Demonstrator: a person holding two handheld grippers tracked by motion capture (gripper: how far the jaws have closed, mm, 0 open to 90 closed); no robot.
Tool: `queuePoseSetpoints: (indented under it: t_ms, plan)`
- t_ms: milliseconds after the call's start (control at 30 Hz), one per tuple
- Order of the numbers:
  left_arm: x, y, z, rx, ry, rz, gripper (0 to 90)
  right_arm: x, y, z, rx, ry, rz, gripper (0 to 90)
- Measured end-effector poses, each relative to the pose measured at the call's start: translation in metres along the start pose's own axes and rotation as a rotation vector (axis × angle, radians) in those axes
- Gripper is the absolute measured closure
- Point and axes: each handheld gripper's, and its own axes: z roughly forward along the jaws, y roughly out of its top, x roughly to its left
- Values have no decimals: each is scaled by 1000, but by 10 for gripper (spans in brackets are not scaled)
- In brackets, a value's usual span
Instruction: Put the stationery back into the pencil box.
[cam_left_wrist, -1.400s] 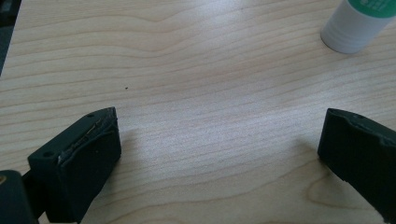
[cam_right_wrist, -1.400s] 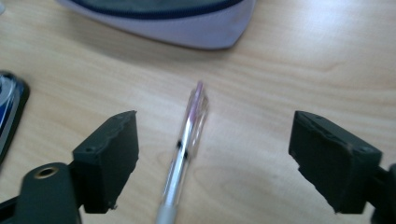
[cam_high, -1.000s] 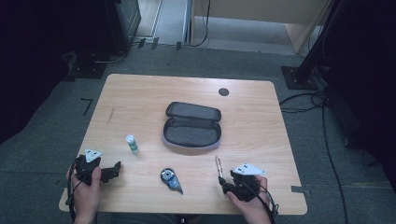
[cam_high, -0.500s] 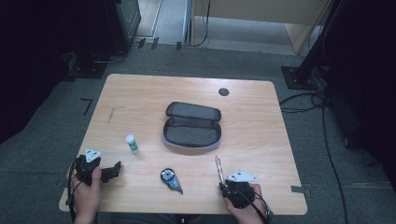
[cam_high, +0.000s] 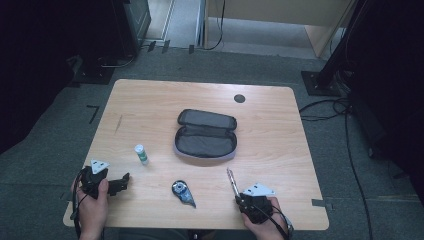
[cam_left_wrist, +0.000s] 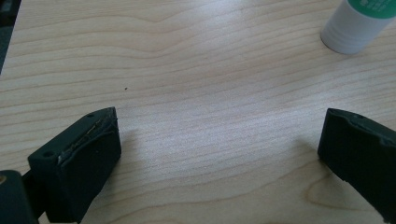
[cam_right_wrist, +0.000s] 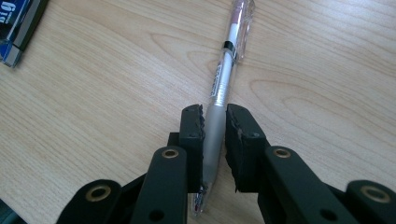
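Leftmost, the left gripper (cam_high: 119, 183) is held with its jaws spread wide over bare table (cam_high: 150, 105), well left of the pencil case (cam_high: 205, 133). Between them, a glue stick (cam_high: 141, 154) is seen lying. Nearer the front edge than the case lies a correction tape (cam_high: 183, 191). Right of that, a pen (cam_right_wrist: 223, 88) is clamped by its grip in the right gripper (cam_right_wrist: 215, 122).
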Motion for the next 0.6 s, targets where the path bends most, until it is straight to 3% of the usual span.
queuePoseSetpoints:
  t_ms: [233, 367, 600]
  plan:
    - [0, 0, 0, -2, 1, 0, 0, 13, 1, 2, 6, -85, 0, 783]
    - [0, 0, 0, -2, 1, 0, 0, 9, 1, 2, -4, -63, 15, 807]
    - [0, 0, 0, -2, 1, 0, 0, 7, 2, -2, -27, -32, -18, 810]
